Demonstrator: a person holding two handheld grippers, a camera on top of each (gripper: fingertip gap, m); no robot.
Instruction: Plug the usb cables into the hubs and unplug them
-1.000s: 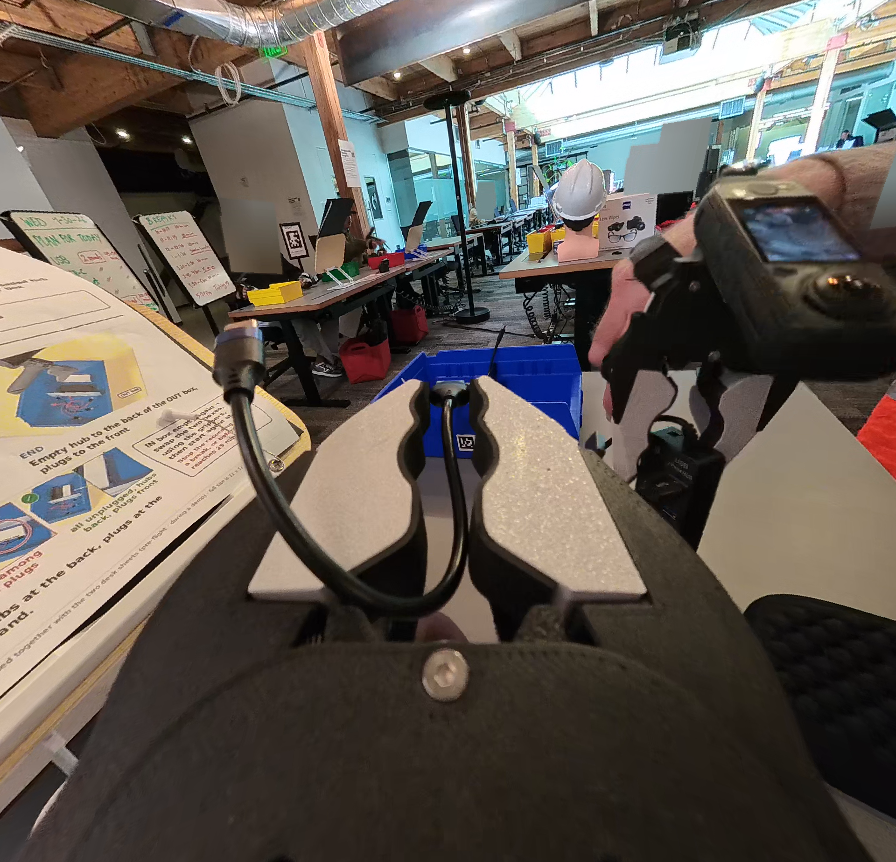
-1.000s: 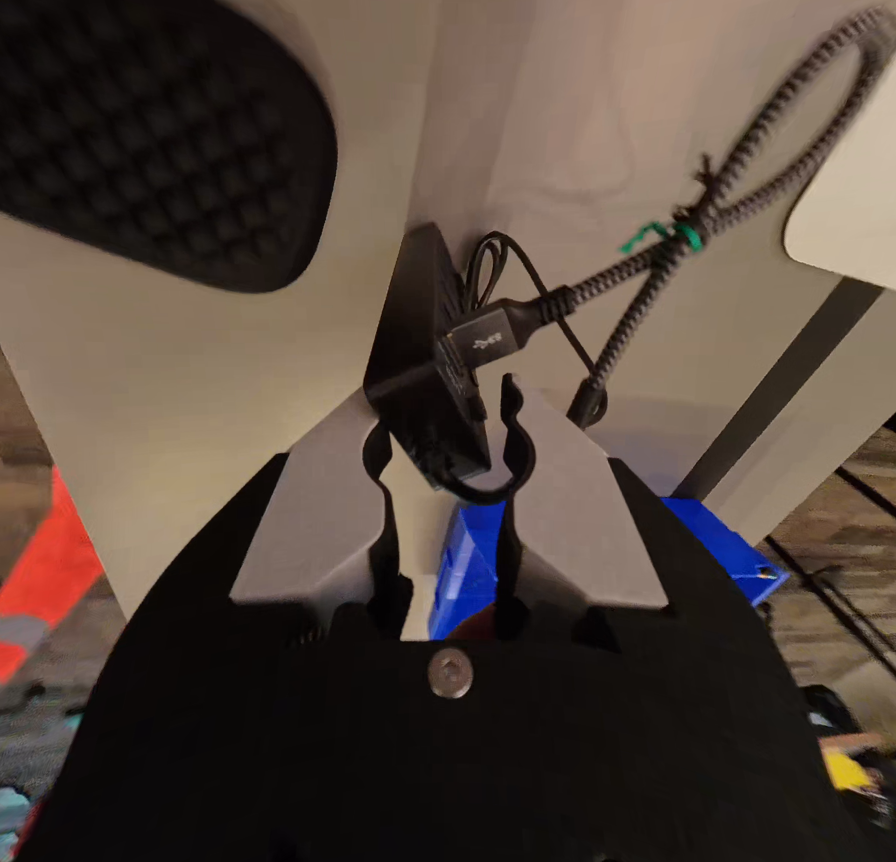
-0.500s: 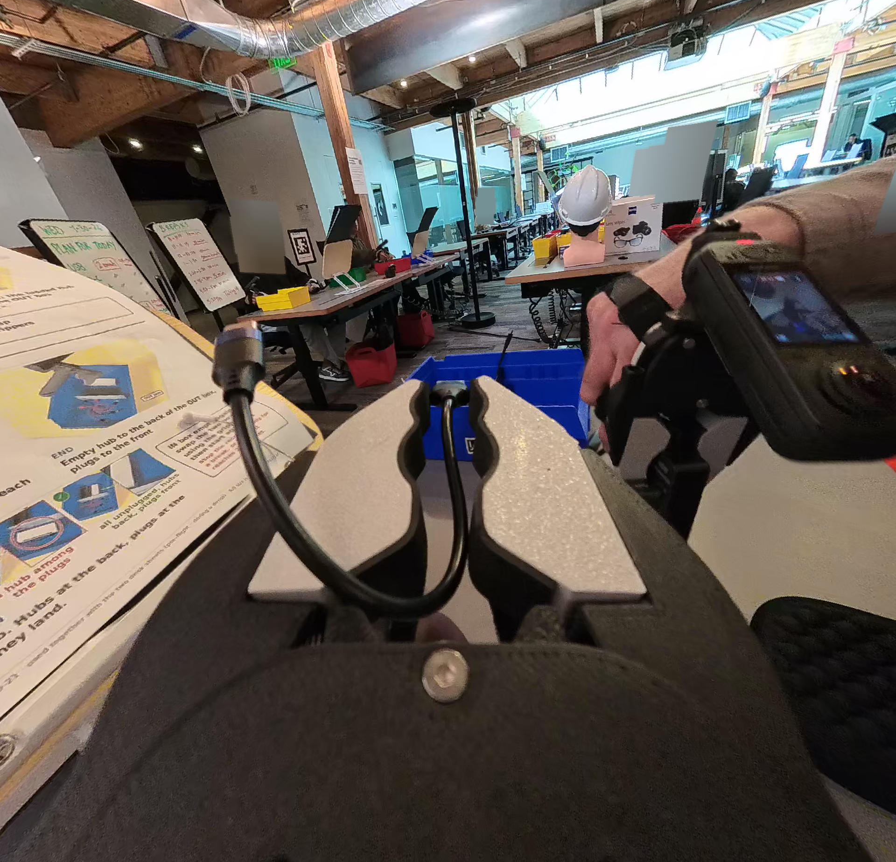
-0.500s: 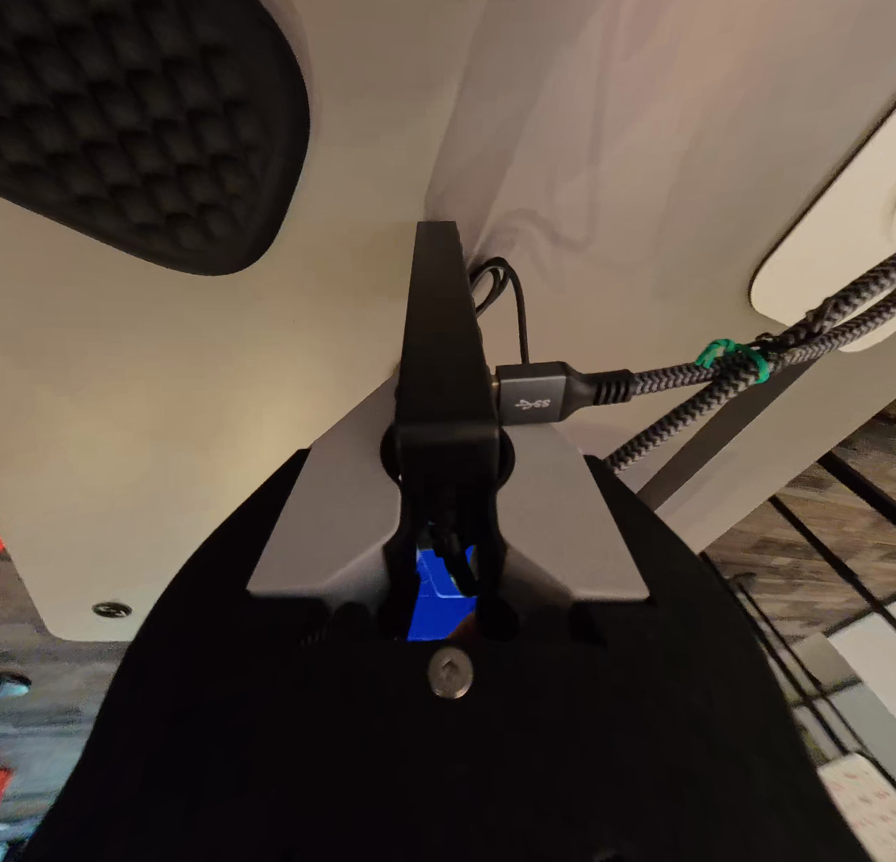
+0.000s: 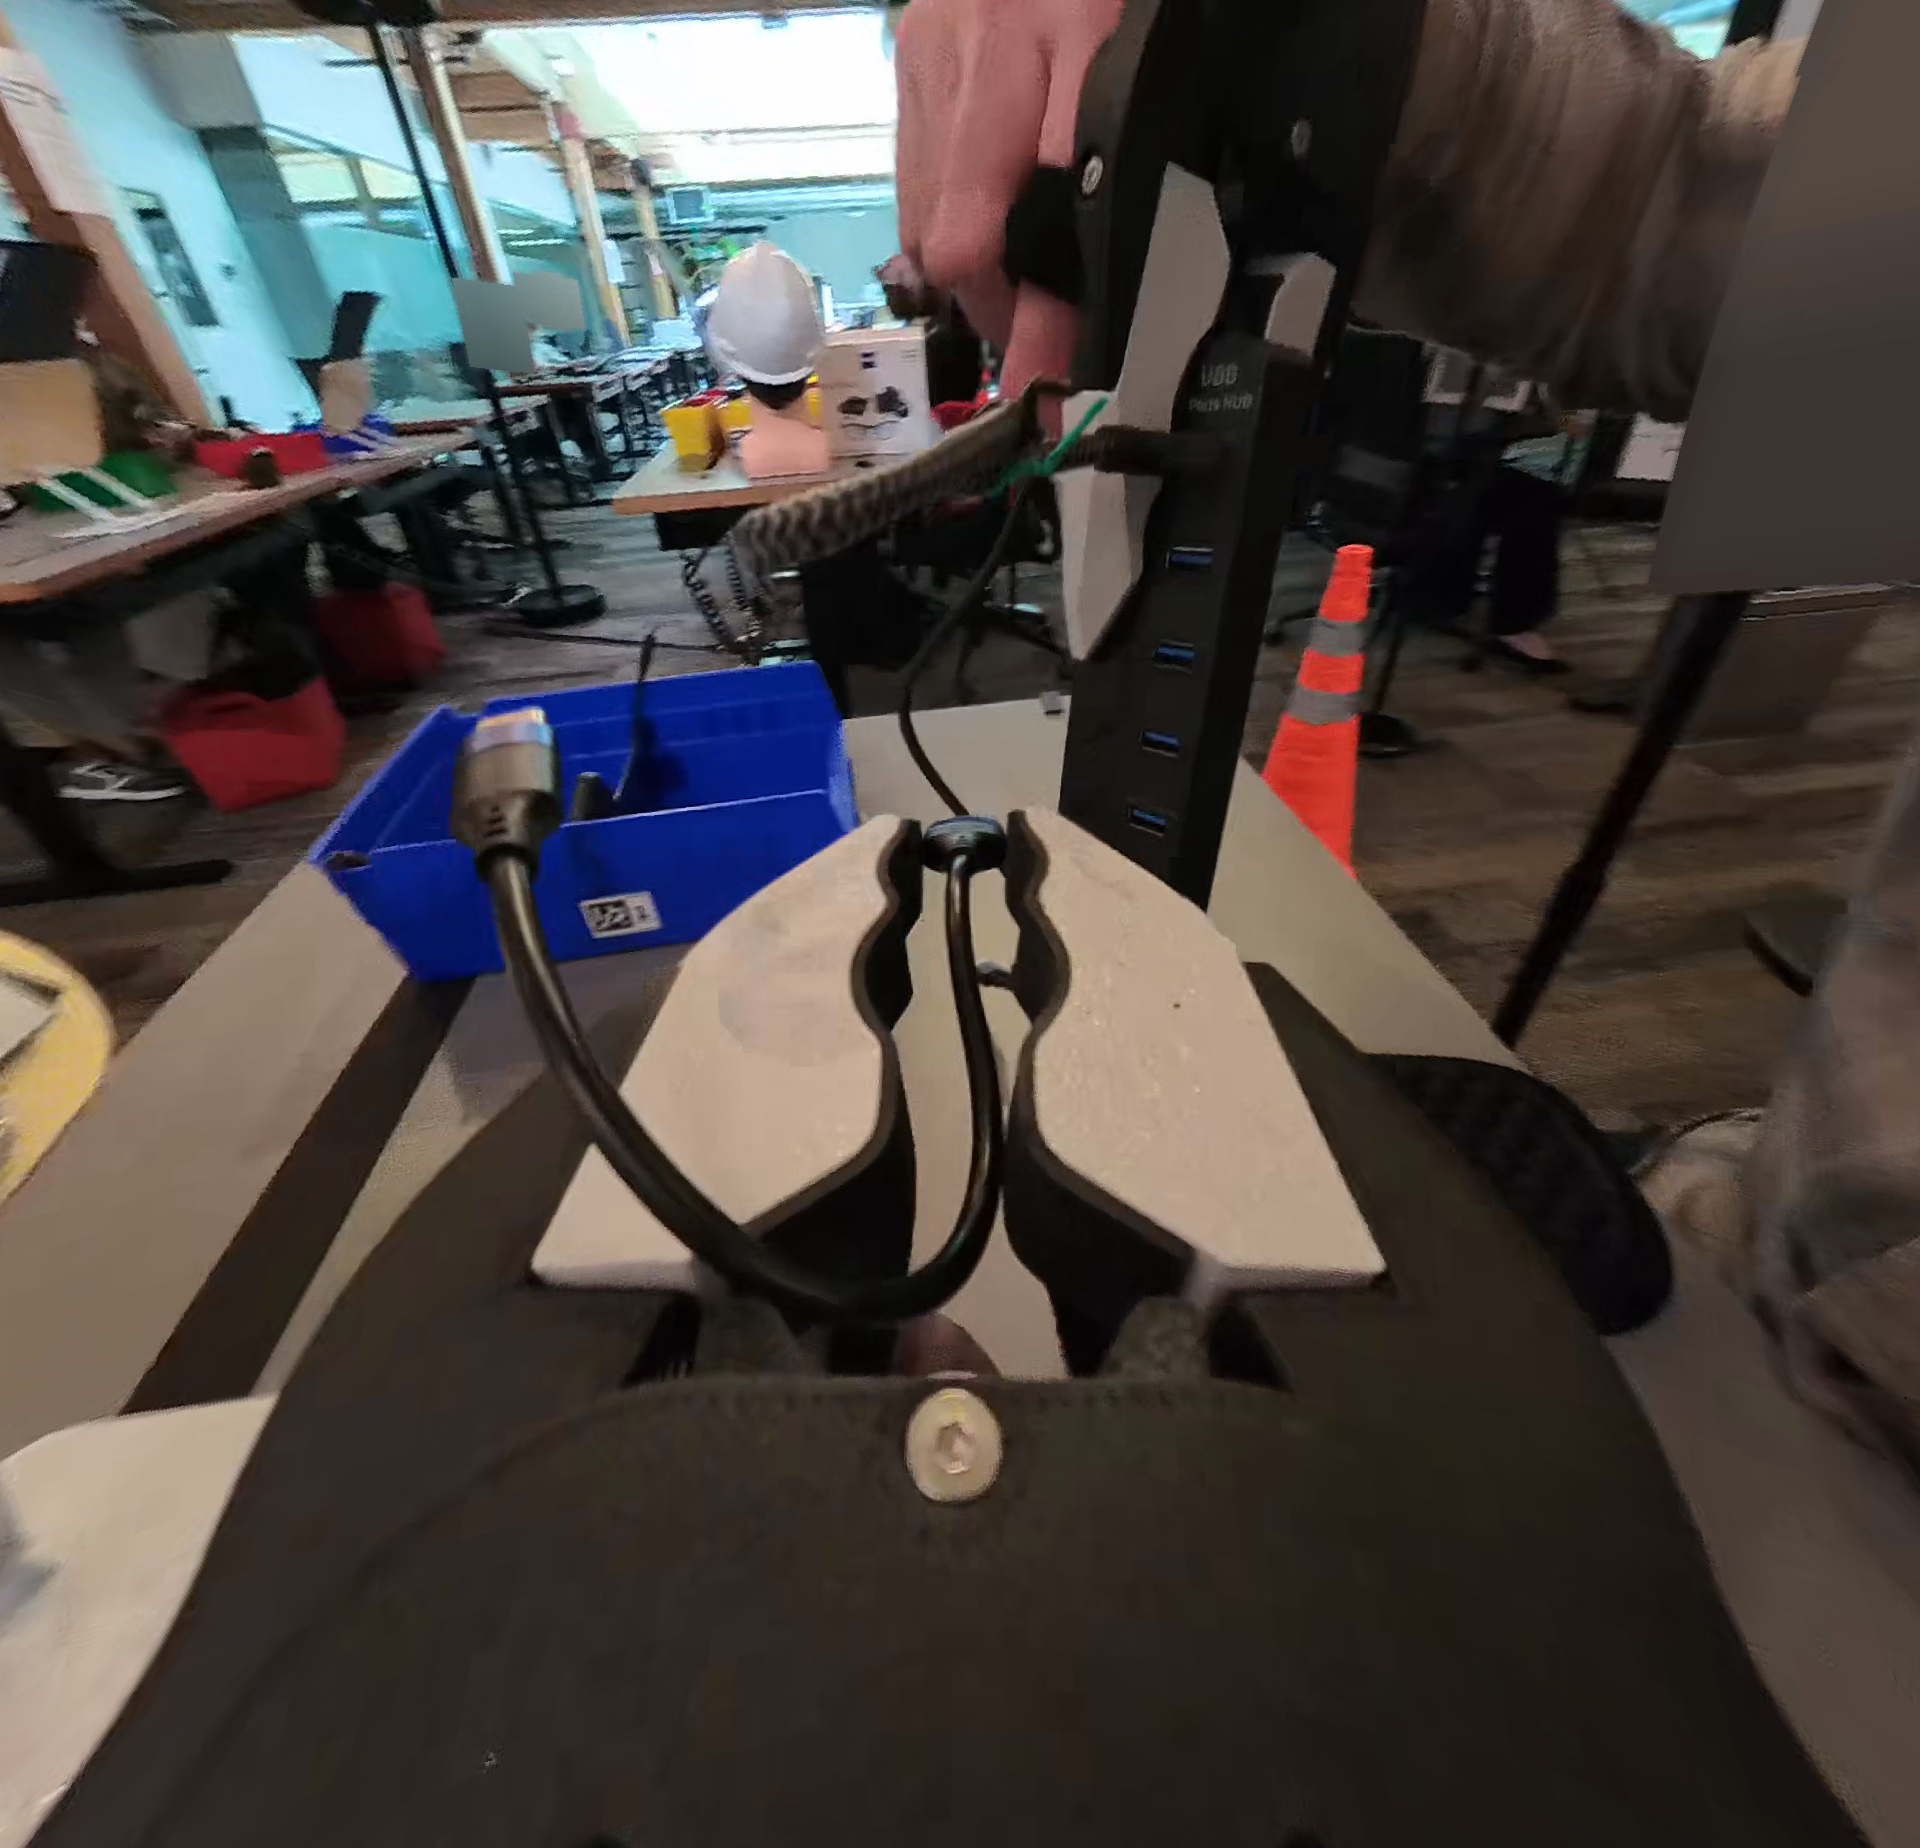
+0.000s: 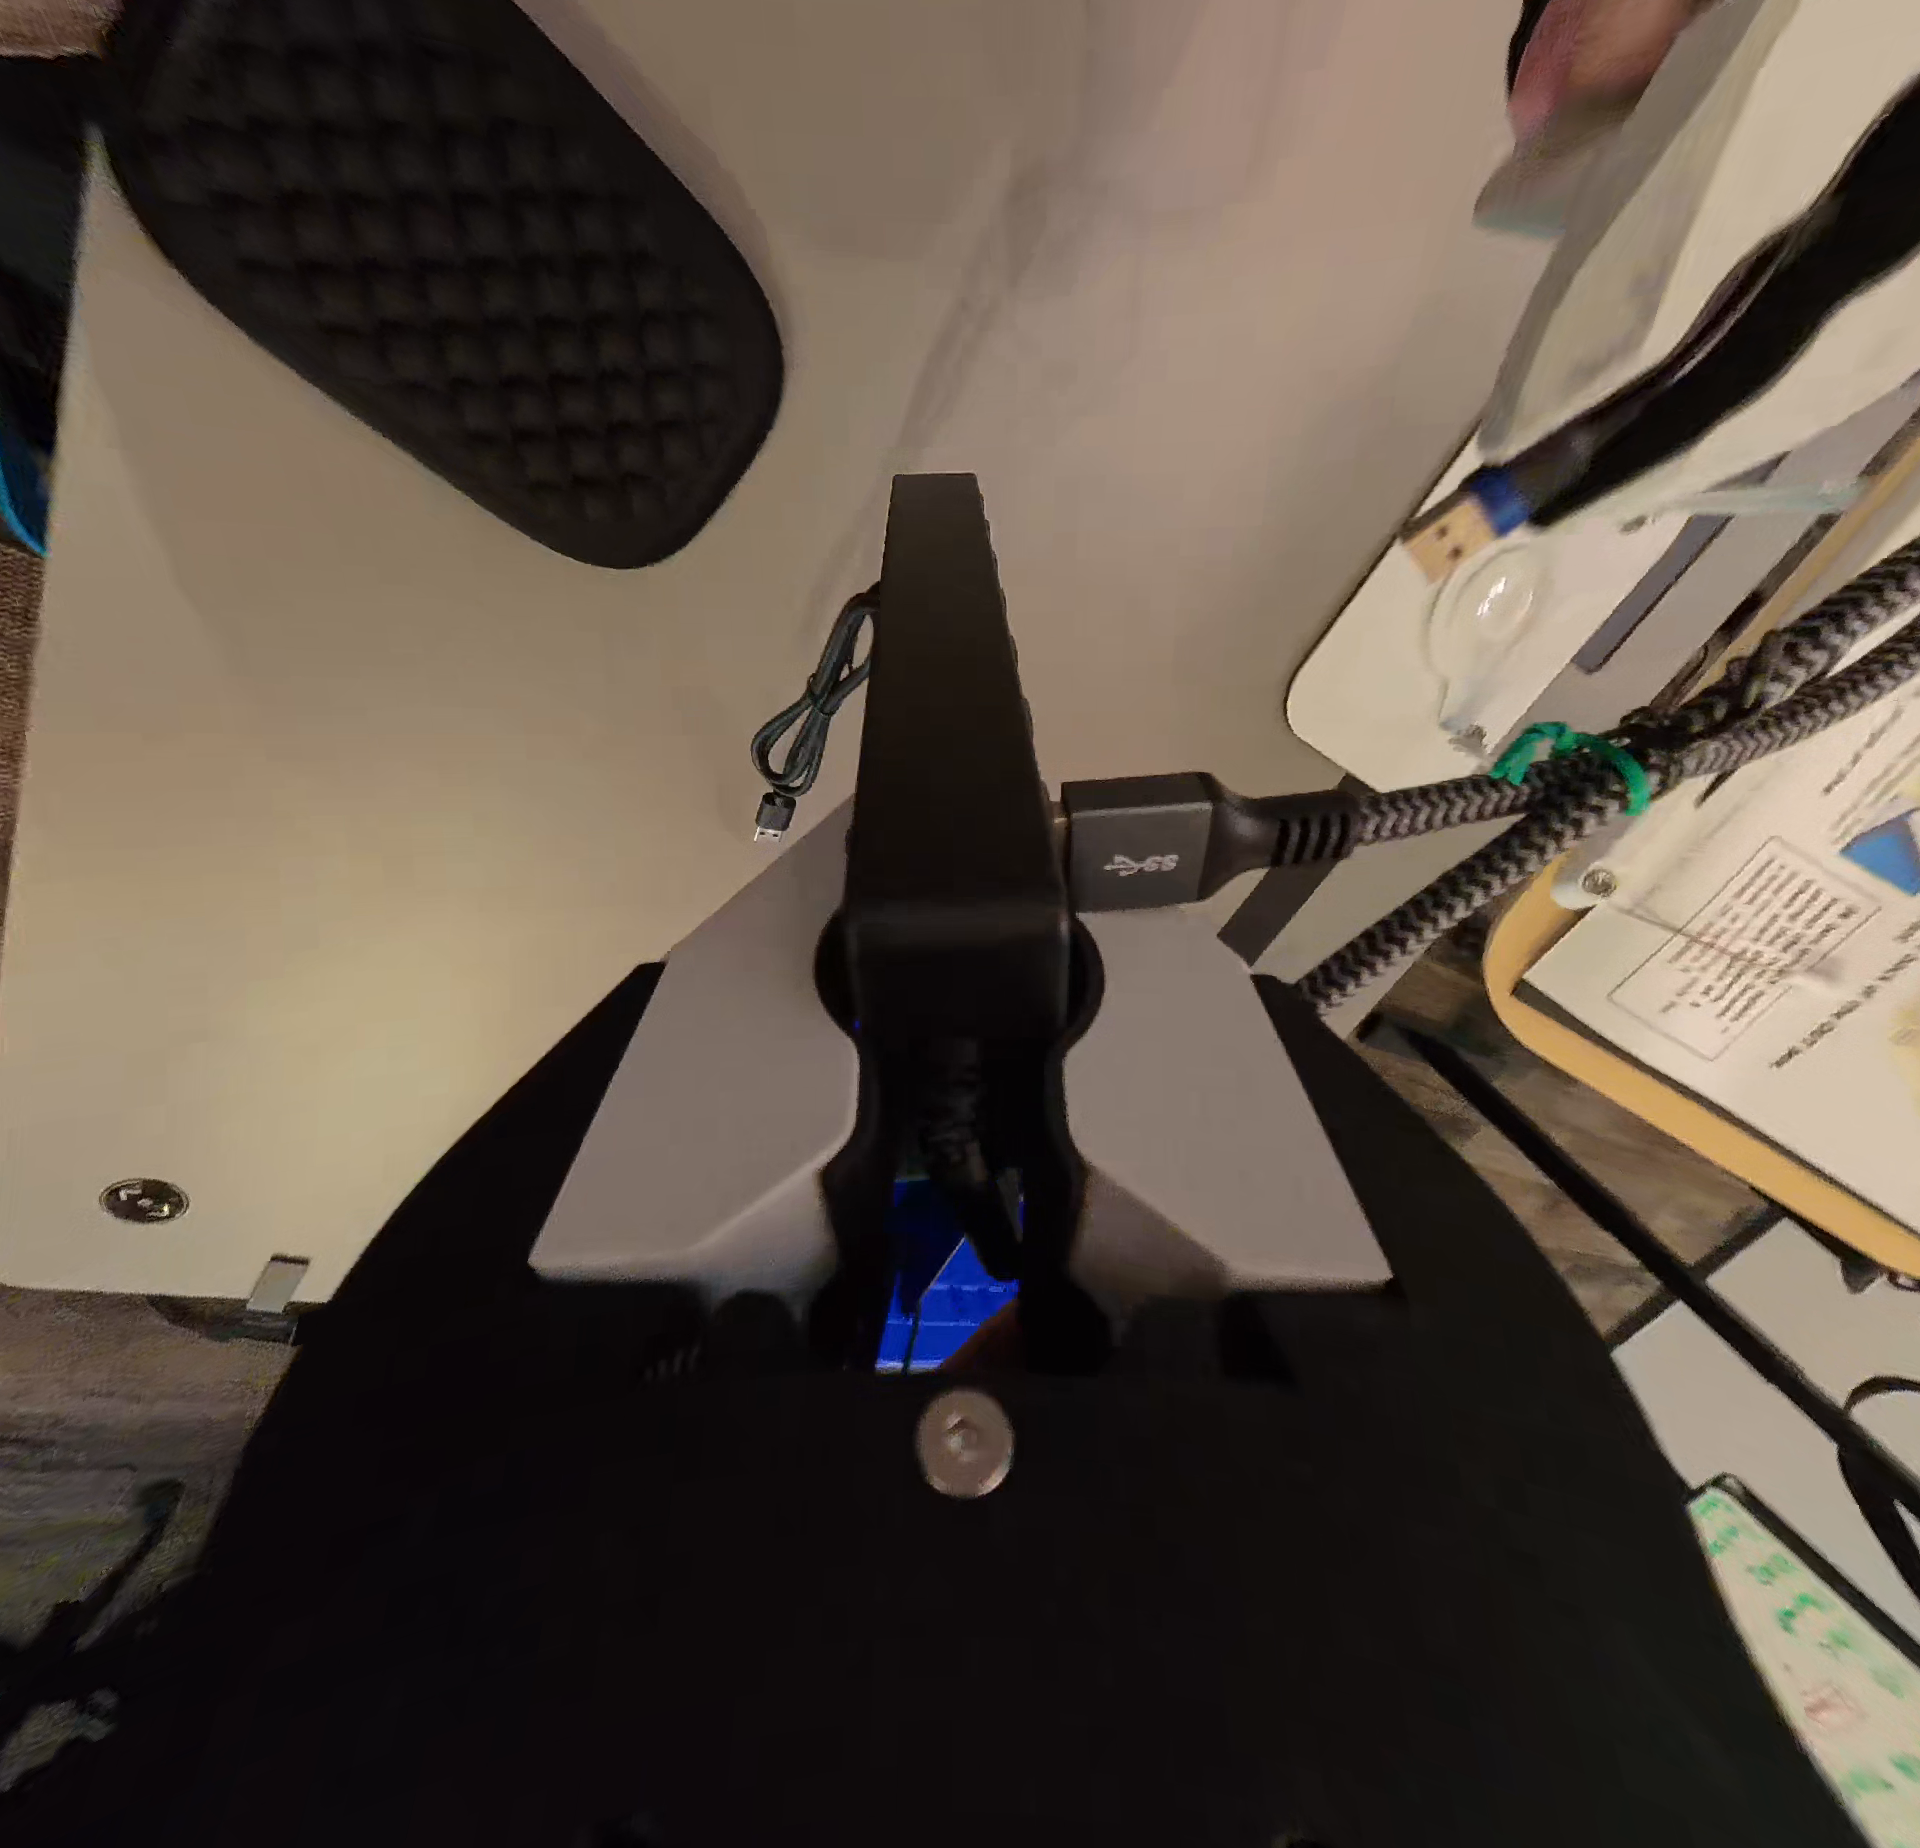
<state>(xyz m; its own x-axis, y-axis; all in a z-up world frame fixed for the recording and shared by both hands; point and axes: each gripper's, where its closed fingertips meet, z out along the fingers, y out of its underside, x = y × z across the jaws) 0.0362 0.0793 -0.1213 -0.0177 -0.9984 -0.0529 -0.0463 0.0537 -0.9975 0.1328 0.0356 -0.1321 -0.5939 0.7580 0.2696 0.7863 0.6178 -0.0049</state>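
My left gripper (image 5: pixel 961 840) is shut on a black USB cable (image 5: pixel 582 1050), pinched at the fingertips. The cable loops back, and its grey plug (image 5: pixel 506 770) points up at the left. My right gripper (image 6: pixel 961 957) is shut on the end of a black USB hub (image 6: pixel 940 738) and holds it above the table. In the left wrist view the hub (image 5: pixel 1174 676) hangs upright just ahead and to the right, its blue ports facing me. A braided cable (image 6: pixel 1455 811) with a grey plug (image 6: pixel 1138 842) is plugged into the hub's side.
A blue bin (image 5: pixel 665 842) stands at the table's far edge (image 5: pixel 997 728). A black textured pad (image 6: pixel 416 271) and a small coiled cable (image 6: pixel 810 718) lie on the table. An instruction board (image 6: pixel 1714 967) is at the side. An orange cone (image 5: pixel 1320 676) stands on the floor beyond. The left gripper's tips are roughly 11 cm from the right gripper's.
My right gripper shut on the hub and raised it off the table. It now hangs upright in front of my left gripper. My left gripper swung right and tilted down, still holding the cable.
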